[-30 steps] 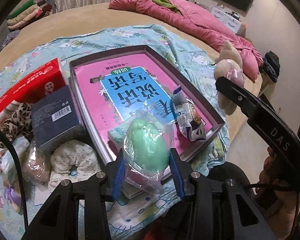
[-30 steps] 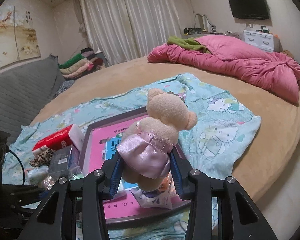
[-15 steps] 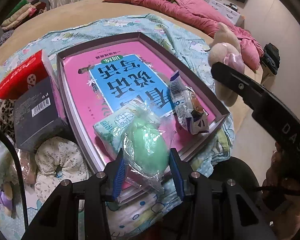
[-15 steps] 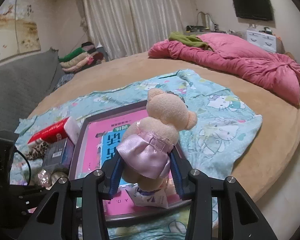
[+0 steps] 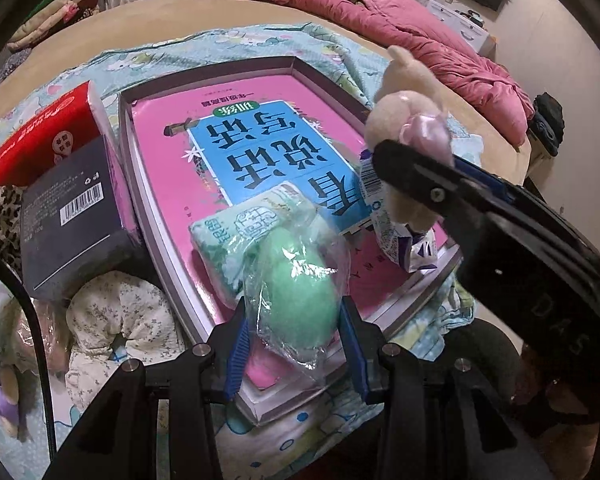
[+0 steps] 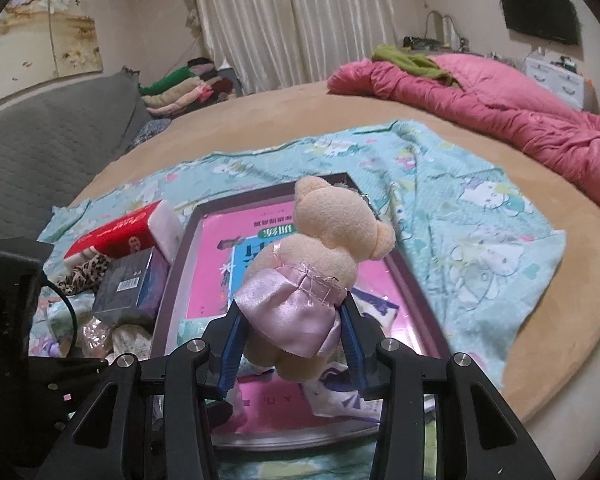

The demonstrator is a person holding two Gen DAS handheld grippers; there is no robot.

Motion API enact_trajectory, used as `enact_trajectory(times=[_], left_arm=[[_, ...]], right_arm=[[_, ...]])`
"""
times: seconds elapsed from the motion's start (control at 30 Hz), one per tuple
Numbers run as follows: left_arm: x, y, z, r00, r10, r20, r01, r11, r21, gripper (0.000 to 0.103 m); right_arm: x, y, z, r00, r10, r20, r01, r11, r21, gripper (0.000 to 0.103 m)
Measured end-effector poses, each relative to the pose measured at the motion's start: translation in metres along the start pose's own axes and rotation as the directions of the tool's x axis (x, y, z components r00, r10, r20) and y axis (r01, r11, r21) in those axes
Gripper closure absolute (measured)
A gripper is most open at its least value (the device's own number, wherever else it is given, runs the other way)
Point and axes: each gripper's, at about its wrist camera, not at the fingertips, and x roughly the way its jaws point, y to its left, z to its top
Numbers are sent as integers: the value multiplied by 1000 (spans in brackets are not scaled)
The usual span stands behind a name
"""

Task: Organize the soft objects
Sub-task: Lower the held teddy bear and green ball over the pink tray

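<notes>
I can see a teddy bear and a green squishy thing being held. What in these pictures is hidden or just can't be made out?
- Teddy bear: its face; the right wrist view shows only its back.
- Green soft toy: its shape, blurred by its crinkled plastic bag, left wrist view.
- Snack packet: mostly covered by the bear and the right tool.
- Bagged toy at the left edge: cut off, behind a cable.

Counts: 1 tray (image 5: 129,152) w/ 1 pink book (image 5: 172,184) in it. 1 green toy (image 5: 300,292) in plastic, 1 teddy (image 6: 324,248), 1 tissue pack (image 5: 236,232), 1 snack bag (image 5: 396,236). Boxes: 2, i.e. 1 red box (image 5: 40,136) + 1 dark box (image 5: 68,216). 2 grippers: left (image 5: 296,344), right (image 6: 292,344).
</notes>
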Motion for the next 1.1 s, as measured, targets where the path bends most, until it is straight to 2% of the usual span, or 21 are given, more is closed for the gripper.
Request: enact_trajectory(times=[0.13,0.23,0.47,0.87,1.1], left_arm=[[5,5,-3,1000,-8,-13,8,1000,-18,61],[4,4,-4,1000,-10,-10,10,1000,-16,61],[7,5,-4,1000,-22,-11,22,1000,-14,61],[8,3,-4,1000,-12,-15,12,1000,-3,61],[9,2,-2,1000,-4,-20,4,1000,0,61]], right_arm=[[11,2,0,1000,16,-19,-16,1000,1,58],[19,-3,-1,998,47,-35,-45,998,43,58],[28,-4,1,998,44,-52,-42,998,46,58],[57,-1,-2,991,44,-128,-42,999,21,57],[59,-7,-3,989,65,-130,-59,997,49,53]])
